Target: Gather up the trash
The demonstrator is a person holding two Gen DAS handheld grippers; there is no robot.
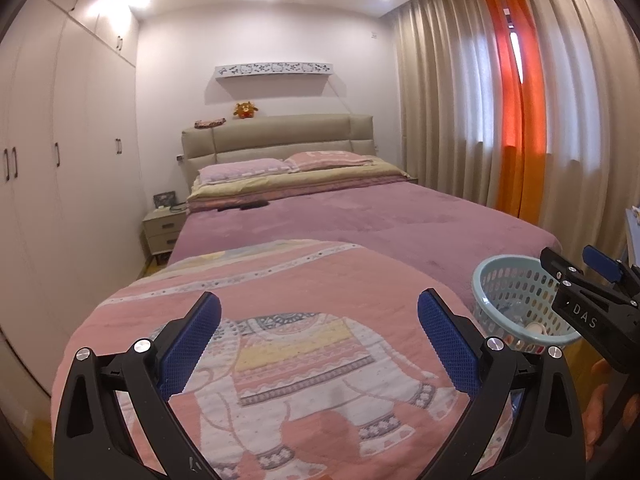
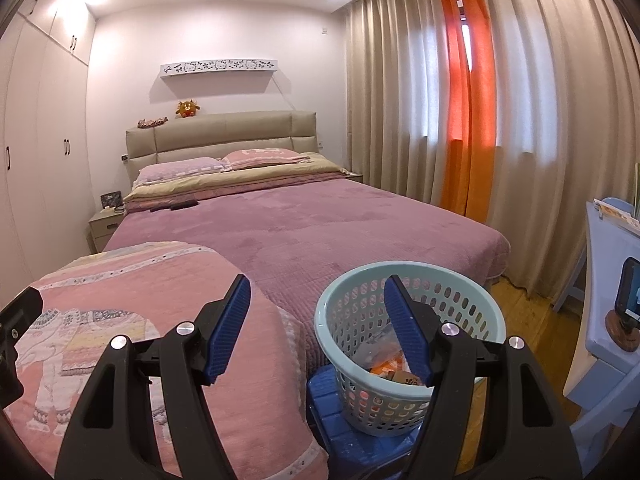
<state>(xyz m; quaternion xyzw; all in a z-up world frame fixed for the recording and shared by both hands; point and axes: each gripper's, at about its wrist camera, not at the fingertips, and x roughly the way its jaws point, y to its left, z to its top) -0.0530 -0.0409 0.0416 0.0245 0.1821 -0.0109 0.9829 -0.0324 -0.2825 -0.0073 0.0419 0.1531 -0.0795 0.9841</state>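
Observation:
A pale blue perforated basket (image 2: pixel 460 300) stands on a blue stool (image 2: pixel 332 400) at the foot of the bed. Trash (image 2: pixel 384 364) lies in it: wrappers and orange scraps. It also shows in the left wrist view (image 1: pixel 500 280). My right gripper (image 2: pixel 318 304) is open and empty, its right finger over the basket's mouth. My left gripper (image 1: pixel 320 316) is open and empty above the pink elephant blanket (image 1: pixel 280 280). The right gripper (image 1: pixel 600 280) shows at the right edge of the left wrist view.
A bed with a purple cover (image 2: pixel 320 220) fills the middle. Dark small objects (image 2: pixel 180 205) lie near the pillows. A wardrobe (image 1: pixel 60 160) lines the left wall, curtains (image 2: pixel 520 140) the right. A pale blue table (image 2: pixel 608 280) with a phone on a stand (image 2: pixel 630 296) is at right.

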